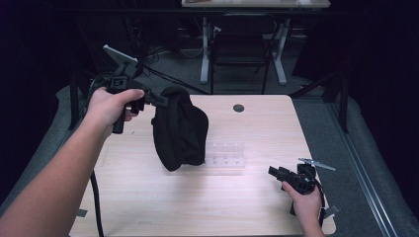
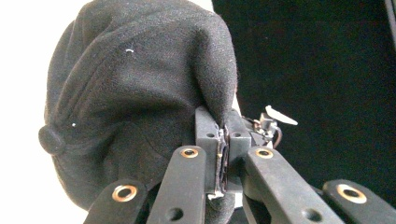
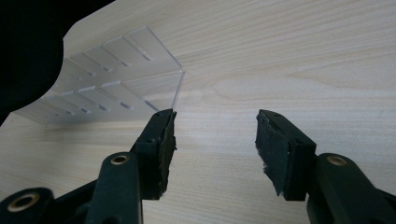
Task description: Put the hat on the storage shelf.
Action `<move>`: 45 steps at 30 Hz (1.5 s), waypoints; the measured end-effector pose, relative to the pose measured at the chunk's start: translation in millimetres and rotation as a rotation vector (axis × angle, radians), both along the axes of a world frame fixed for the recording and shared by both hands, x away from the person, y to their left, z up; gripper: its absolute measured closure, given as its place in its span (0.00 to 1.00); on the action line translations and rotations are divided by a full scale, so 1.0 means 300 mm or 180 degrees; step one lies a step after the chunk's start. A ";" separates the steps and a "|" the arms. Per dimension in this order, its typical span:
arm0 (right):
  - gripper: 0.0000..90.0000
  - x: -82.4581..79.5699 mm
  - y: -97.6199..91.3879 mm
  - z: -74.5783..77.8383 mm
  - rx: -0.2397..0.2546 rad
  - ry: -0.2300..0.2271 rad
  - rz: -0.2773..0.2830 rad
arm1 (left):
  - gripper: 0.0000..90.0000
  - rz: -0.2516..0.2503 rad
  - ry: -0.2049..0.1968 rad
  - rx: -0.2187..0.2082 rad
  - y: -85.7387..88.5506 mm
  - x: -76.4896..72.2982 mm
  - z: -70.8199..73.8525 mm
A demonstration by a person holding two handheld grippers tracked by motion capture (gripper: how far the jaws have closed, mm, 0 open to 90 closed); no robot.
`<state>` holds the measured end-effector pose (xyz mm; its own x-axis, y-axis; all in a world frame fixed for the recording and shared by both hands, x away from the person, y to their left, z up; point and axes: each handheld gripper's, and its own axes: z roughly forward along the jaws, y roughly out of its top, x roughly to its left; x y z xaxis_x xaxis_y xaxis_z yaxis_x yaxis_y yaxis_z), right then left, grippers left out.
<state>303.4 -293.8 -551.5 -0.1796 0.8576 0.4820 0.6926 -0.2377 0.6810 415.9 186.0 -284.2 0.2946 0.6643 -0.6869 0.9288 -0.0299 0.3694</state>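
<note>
Black cap (image 1: 179, 128), soft, button-topped, hangs clamped in left gripper (image 1: 159, 100); right gripper (image 3: 215, 140) jaws apart above table (image 1: 197, 207).

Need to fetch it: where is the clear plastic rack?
In the high view, the clear rack lies mid-table, right of the hanging black hat.

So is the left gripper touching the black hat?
Touching. The left gripper view shows the left gripper with jaws closed on a fold of the hat; in the high view the hat hangs from it.
</note>
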 end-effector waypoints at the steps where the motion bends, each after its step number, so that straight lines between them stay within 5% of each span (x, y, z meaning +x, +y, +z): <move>1: 0.52 0.000 0.000 0.000 0.0003 -0.0001 0.0000 | 0.98 0.0006 0.0001 0.0007 -0.001 0.001 -0.001; 18: 0.52 0.001 0.001 0.001 0.0029 0.0005 -0.0006 | 0.98 0.0039 0.0048 0.0047 -0.049 0.016 -0.019; 45: 0.52 -0.001 0.016 0.012 0.0021 -0.0078 0.0099 | 0.98 -0.0096 -0.0033 -0.0213 -0.181 0.038 -0.044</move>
<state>303.1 -288.9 -548.0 -0.2178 0.8482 0.4828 0.6829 -0.2210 0.6963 427.3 131.7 -297.3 0.3210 0.6077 -0.7264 0.9240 -0.0326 0.3811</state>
